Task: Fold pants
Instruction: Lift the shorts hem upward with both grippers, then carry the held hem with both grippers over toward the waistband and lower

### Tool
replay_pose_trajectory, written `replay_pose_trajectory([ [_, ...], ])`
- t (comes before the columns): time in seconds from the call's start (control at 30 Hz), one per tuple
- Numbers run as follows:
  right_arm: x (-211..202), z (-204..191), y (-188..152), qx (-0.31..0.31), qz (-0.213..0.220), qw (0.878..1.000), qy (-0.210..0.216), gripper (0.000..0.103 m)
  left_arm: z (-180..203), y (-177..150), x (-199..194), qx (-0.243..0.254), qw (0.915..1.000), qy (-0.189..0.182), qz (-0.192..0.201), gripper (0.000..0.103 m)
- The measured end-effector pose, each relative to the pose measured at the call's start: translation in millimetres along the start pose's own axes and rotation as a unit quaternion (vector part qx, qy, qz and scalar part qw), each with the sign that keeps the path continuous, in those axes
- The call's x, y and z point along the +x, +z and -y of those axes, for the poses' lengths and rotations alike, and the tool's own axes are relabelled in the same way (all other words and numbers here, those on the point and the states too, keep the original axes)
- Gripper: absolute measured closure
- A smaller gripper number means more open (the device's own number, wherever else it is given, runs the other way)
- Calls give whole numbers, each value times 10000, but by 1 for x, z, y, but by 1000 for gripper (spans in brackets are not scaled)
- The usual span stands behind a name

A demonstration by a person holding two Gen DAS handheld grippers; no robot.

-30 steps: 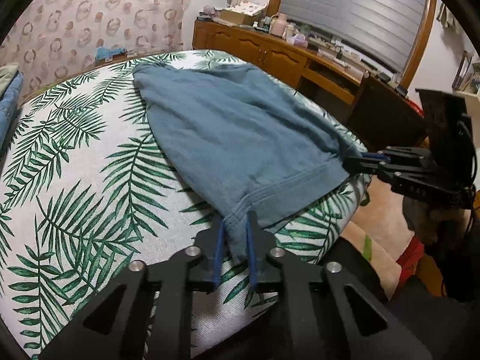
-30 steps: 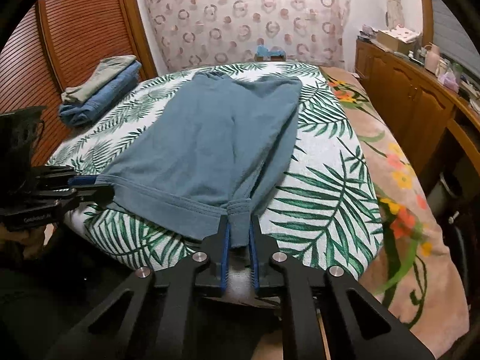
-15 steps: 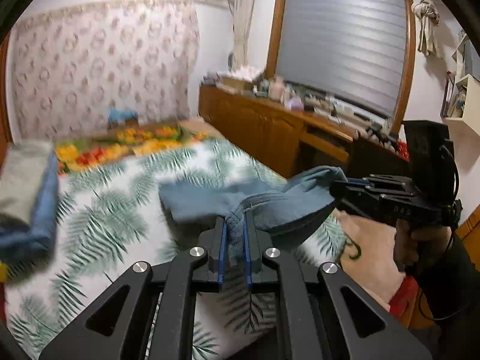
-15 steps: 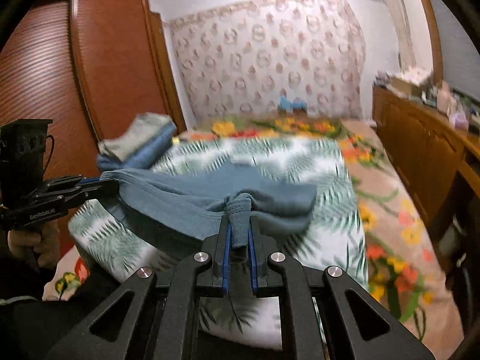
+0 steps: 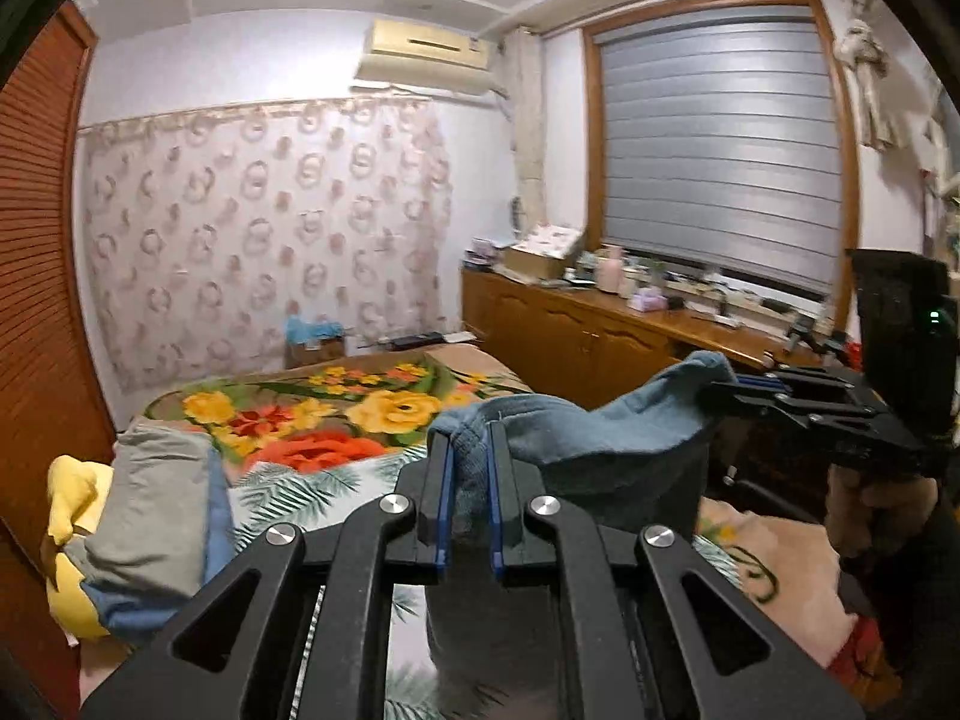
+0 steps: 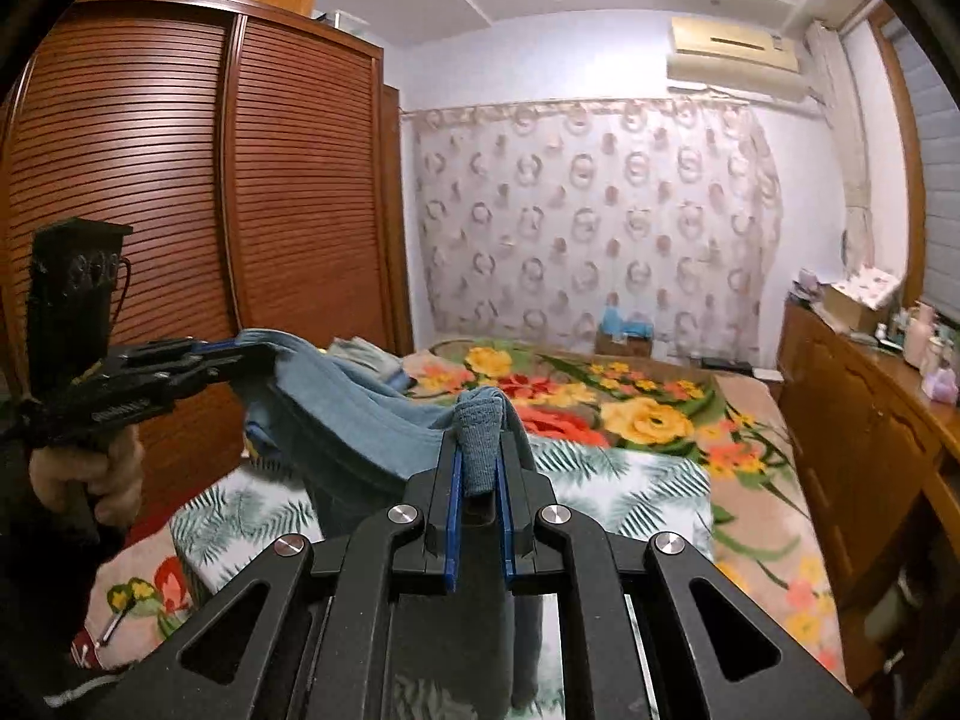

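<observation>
the left tongs [image 5: 467, 468] are closed almost fully, their blue pads pinching a bunched corner of the blue-grey pants [image 5: 600, 444] that pokes up between the tips. the right tongs [image 6: 480, 462] are closed the same way on another corner, a thick rolled edge of the cloth standing up between their pads. the pants hang stretched between the two pairs of tongs, held up off the bed [image 6: 630, 480], with the slack cloth drooping below each grip and in front of the leaf-print sheet. seen from the left tongs, the right tongs [image 5: 744, 390] sit off to the right with the cloth running to their tip, and a hand [image 5: 876, 510] grips their handle below. seen from the right tongs, the left tongs [image 6: 240, 354] sit off to the left with the other corner at their tip, and a hand [image 6: 90, 474] wraps their handle. just beyond the tongs lies the leaf-print sheet, and past it a floral blanket [image 5: 336, 414] covers the far part of the bed. to the left of the left tongs a stack of folded clothes [image 5: 144, 516] rests on the bed edge. further left stands a slatted wooden wardrobe [image 6: 240, 180]. to the right runs a wooden counter [image 5: 630, 330] crowded with small items under a shuttered window [image 5: 720, 144]. a patterned curtain [image 6: 588, 222] and an air conditioner [image 6: 732, 54] fill the far wall.
</observation>
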State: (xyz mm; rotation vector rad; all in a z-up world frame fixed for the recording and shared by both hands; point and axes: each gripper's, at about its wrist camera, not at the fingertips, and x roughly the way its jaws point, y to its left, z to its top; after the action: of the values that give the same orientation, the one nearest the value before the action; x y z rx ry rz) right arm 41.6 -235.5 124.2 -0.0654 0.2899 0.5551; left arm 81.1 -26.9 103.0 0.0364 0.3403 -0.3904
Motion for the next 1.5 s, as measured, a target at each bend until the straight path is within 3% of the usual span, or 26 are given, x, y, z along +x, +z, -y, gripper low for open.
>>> replay_pose_trajectory([
  [0.23, 91, 16, 45, -336, -31, 9991, -263, 93, -59, 35, 58, -131, 9968, 784, 105, 93],
  [0.37, 125, 15, 69, -332, 166, 9982, -474, 93, -67, 50, 56, -123, 9946, 963, 378, 93],
  [0.5, 142, 6, 38, -274, -74, 9988, -387, 93, -66, 20, 53, -54, 9955, 944, 50, 93],
  [0.73, 161, -13, -59, -153, -1012, 9947, -34, 93, -55, -88, 45, -389, 9934, 593, -907, 93],
  [0.9, 162, -27, -109, -11, -1548, 9877, 223, 93, -35, -133, 31, -468, 9896, 398, -1300, 93],
  [1.1, 150, -33, -132, 128, -1731, 9841, 389, 93, -29, -148, 24, -621, 9867, 363, -1459, 93],
  [1.5, 142, -26, -137, 158, -1802, 9829, 343, 93, -26, -161, 24, -649, 9851, 352, -1551, 93],
])
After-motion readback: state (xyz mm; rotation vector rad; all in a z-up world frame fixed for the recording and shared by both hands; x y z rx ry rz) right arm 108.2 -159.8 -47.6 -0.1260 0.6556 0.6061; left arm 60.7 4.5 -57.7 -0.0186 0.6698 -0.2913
